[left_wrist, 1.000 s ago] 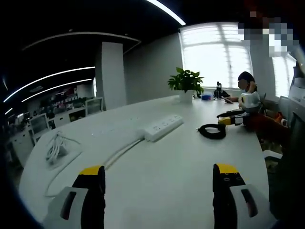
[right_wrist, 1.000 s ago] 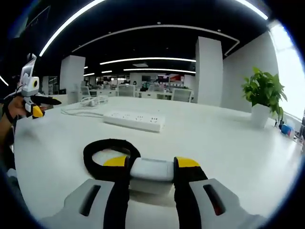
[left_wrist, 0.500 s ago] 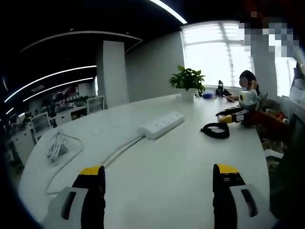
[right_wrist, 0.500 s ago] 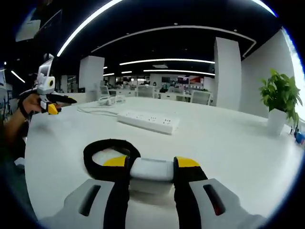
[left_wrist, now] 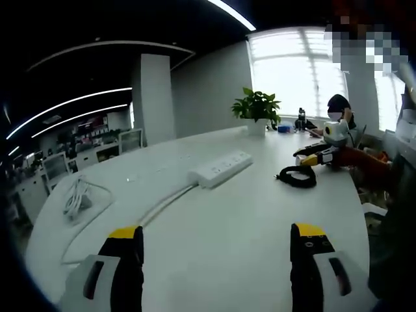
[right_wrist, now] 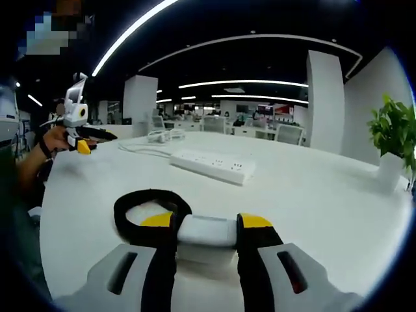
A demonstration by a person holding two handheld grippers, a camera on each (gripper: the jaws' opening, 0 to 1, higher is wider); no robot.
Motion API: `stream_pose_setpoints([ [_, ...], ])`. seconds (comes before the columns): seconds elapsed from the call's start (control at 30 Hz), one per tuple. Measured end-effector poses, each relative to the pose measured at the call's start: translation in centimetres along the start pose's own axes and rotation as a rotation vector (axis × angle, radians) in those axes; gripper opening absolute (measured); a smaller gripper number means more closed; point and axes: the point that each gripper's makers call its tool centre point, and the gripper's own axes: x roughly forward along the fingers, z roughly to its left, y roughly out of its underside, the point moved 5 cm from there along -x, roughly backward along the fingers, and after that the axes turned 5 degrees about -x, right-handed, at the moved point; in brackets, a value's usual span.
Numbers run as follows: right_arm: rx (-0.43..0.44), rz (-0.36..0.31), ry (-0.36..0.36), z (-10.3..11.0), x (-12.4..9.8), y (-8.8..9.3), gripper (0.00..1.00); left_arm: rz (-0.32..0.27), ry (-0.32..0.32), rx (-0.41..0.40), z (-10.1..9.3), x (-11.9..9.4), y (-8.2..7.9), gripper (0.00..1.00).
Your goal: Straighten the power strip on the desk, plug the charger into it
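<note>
The right gripper (right_wrist: 207, 229) was clamped on the small white block charger (right_wrist: 207, 231) with its black coiled cable (right_wrist: 148, 200); the long white power strip (right_wrist: 212, 166) lay askew mid-desk (right_wrist: 312, 201); the left gripper (left_wrist: 218, 237), jaws apart and empty, likely had to square it first; its view showed the strip's white cord (left_wrist: 166, 205).

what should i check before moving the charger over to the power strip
1. Charger clamped in the right hand-held gripper: ok.
2. Left hand-held gripper open and free: ok.
3. Desk between charger and power strip bare: ok.
4. Sockets on the strip face up: ok.
5. Charger's black cable loop free of snags: cannot tell.
6. Prong direction: cannot tell.
</note>
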Motion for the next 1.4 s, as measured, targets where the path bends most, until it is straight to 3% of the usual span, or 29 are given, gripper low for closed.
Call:
stream_pose_setpoints([
  [0.73, -0.047, -0.048, -0.224, -0.7, 0.5, 0.1, 0.35, 0.012, -0.011, 0.018, 0.1, 0.3, -0.5, 0.96],
  [1.4, -0.064, -0.077, -0.333, -1.3, 1.1, 0.1, 0.35, 0.023, -0.034, -0.008, 0.6, 0.7, 0.2, 0.96],
])
